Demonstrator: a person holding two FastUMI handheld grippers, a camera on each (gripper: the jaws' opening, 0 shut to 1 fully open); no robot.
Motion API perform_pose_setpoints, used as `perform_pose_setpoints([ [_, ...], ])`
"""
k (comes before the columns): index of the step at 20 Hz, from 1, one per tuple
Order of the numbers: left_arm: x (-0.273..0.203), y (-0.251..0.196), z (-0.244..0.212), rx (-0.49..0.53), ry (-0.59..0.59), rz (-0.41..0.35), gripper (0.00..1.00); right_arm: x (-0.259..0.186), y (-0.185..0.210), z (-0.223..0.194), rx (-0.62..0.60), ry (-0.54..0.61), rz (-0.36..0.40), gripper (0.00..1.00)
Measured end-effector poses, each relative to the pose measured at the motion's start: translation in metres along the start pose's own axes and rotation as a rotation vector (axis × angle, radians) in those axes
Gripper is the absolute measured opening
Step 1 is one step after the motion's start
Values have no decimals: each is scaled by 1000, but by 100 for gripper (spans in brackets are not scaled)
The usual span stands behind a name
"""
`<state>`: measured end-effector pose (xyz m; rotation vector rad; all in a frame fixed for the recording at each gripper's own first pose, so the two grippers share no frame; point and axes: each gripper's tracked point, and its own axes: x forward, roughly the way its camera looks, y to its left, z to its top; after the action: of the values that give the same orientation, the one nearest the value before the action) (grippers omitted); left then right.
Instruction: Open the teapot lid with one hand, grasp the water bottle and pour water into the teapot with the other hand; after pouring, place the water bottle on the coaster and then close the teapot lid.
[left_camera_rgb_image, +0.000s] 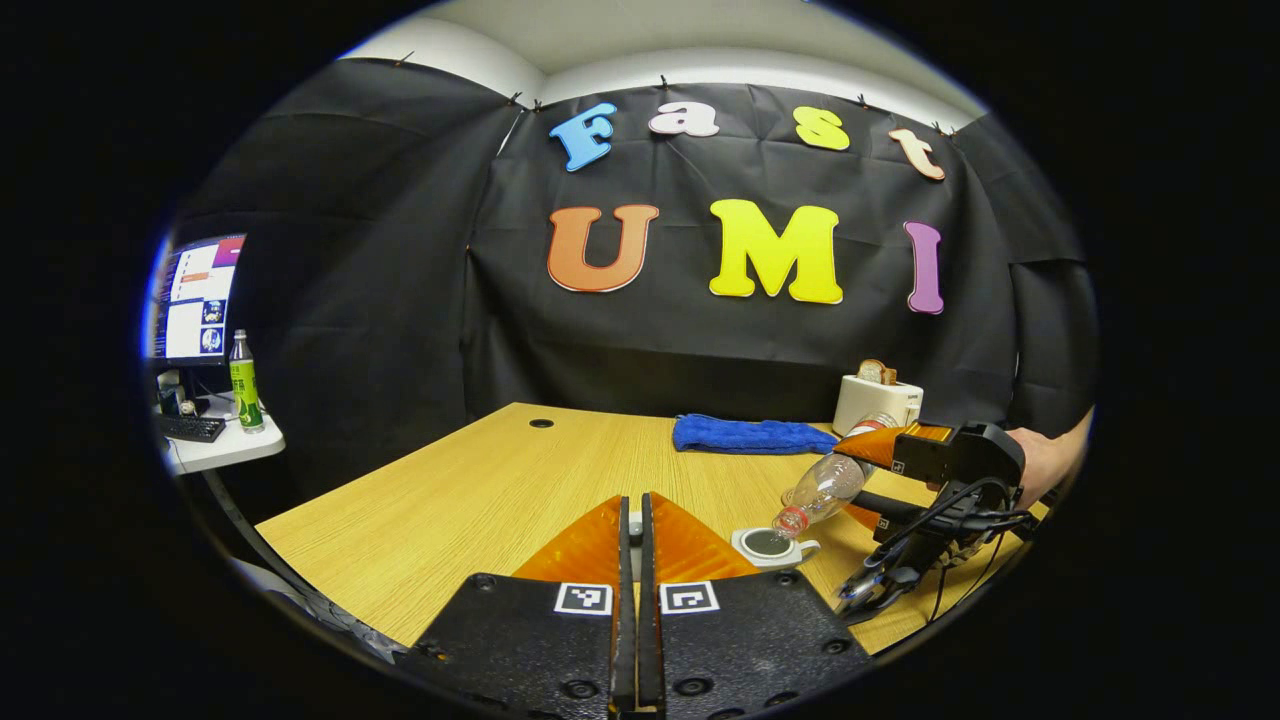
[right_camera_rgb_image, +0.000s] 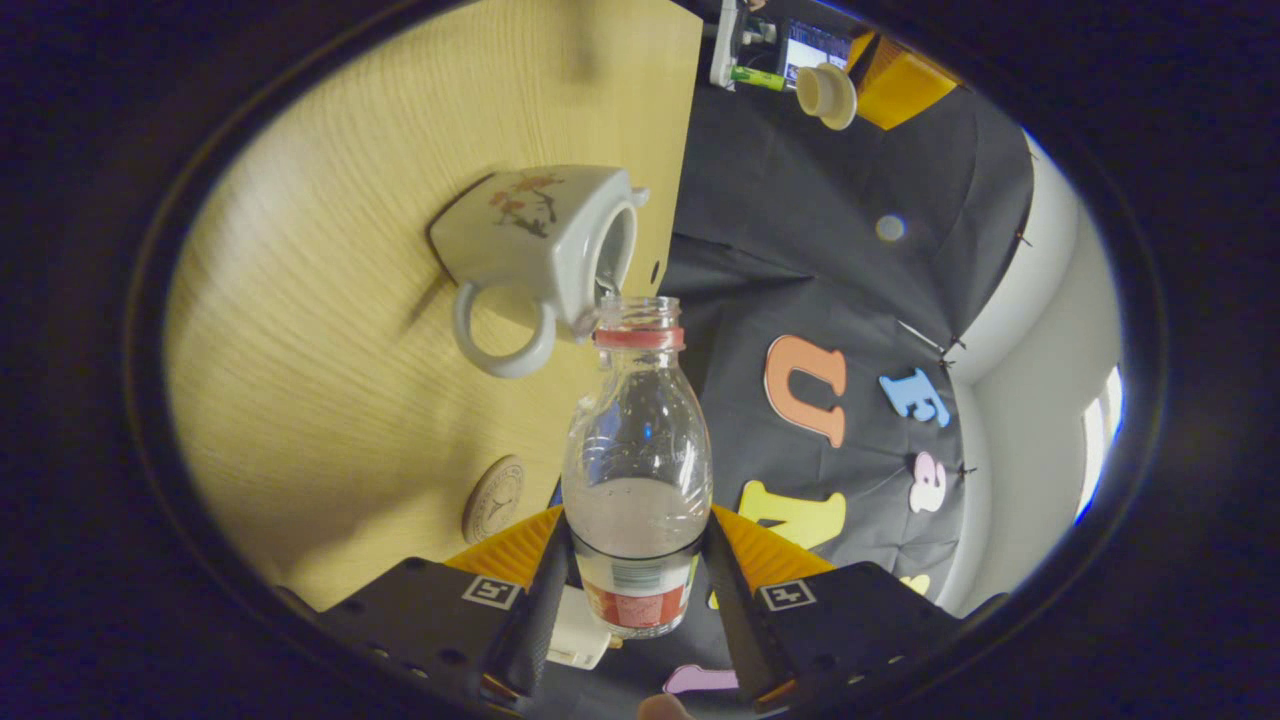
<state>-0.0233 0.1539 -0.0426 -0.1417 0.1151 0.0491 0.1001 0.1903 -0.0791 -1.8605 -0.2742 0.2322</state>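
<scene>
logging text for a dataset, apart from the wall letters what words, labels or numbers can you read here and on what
No text here reads clearly.
water bottle label: blurred, unreadable.
coaster emblem: too small to read.
green bottle on the side desk: label too small to read.
teapot: painted flowers, no words.

The light wooden tabletop (left_camera_rgb_image: 480, 500) lies open across its left and middle. Along the far edge sit a folded blue cloth (left_camera_rgb_image: 752, 435) and white toaster (left_camera_rgb_image: 877, 402); a small round coaster (right_camera_rgb_image: 493, 498) lies near the white ceramic teapot (right_camera_rgb_image: 540, 245).
</scene>
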Motion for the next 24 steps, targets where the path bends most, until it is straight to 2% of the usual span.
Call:
perform_pose_setpoints([
  [4, 0, 3, -3, -5, 6, 6, 4, 8, -21, 1, -66, -15, -38, 71],
  [17, 0, 6, -2, -10, -2, 6, 4, 3, -50, 9, -276, -44, -143, 71],
  [24, 1, 6, -2, -9, 0, 8, 4, 2, -53, 10, -287, -53, -151, 71],
])
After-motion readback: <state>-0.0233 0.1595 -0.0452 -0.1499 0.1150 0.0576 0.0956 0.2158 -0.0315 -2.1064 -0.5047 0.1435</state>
